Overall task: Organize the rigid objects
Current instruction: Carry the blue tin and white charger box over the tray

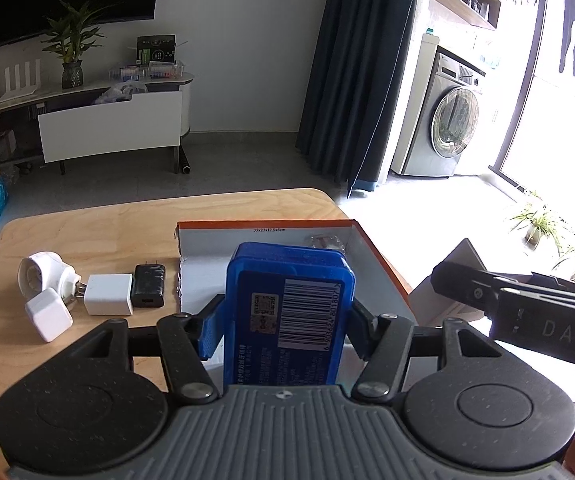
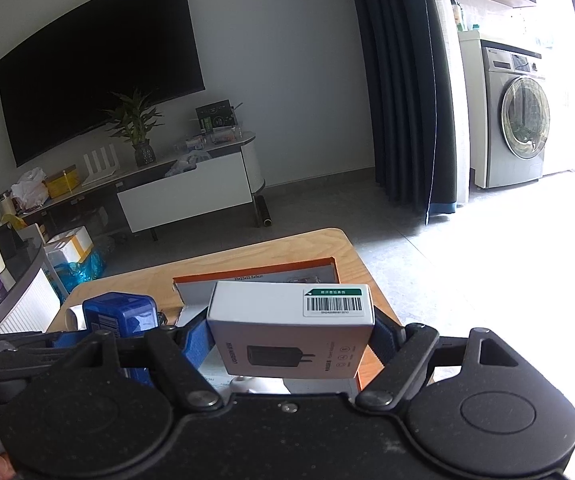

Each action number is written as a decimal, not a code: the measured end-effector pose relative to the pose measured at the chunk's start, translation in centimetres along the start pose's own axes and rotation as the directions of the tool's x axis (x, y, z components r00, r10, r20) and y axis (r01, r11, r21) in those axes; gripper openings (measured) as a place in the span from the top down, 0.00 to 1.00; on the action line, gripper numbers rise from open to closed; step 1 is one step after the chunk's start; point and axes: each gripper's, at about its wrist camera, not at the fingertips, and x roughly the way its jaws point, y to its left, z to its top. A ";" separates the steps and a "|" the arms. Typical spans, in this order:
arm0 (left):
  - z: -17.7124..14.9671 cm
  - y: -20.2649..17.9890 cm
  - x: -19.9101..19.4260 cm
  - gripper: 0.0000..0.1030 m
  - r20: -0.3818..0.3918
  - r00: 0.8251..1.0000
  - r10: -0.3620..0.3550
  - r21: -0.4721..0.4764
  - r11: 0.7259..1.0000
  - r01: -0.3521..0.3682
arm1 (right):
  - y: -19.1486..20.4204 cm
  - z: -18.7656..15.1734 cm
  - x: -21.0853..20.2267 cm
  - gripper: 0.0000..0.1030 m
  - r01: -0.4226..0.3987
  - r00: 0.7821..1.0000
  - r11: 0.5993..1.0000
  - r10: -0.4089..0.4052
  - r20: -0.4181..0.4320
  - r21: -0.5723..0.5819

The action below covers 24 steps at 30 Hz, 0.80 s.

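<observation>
My left gripper (image 1: 283,326) is shut on a blue tin (image 1: 287,312) with a barcode label, held over the near left part of an open orange-rimmed cardboard box (image 1: 371,252) on the wooden table (image 1: 87,236). My right gripper (image 2: 291,340) is shut on a white charger carton (image 2: 287,332) with a barcode sticker, held above the same box (image 2: 247,274). The blue tin (image 2: 121,314) shows at the left of the right wrist view. The right gripper's body (image 1: 527,312) shows at the right of the left wrist view. A small clear item (image 1: 323,242) lies in the box's far corner.
Left of the box lie a black charger (image 1: 149,290), a white charger (image 1: 109,294), a white cube adapter (image 1: 47,314) and a round white plug device (image 1: 43,272). Beyond the table are bare floor, a TV cabinet (image 1: 107,124), a dark curtain (image 1: 359,80) and a washing machine (image 1: 443,120).
</observation>
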 end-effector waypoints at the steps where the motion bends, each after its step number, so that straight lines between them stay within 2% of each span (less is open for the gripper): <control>1: 0.1 0.0 0.1 0.40 -0.002 1.000 0.001 0.001 1.000 -0.001 | -0.1 0.1 0.1 0.10 -0.001 1.000 1.000 0.001 0.001 -0.001; 24: 0.6 -0.1 1.1 0.40 -0.010 1.000 0.005 0.005 1.000 -0.005 | 0.0 1.0 1.8 0.10 -0.013 1.000 1.000 0.013 -0.001 -0.019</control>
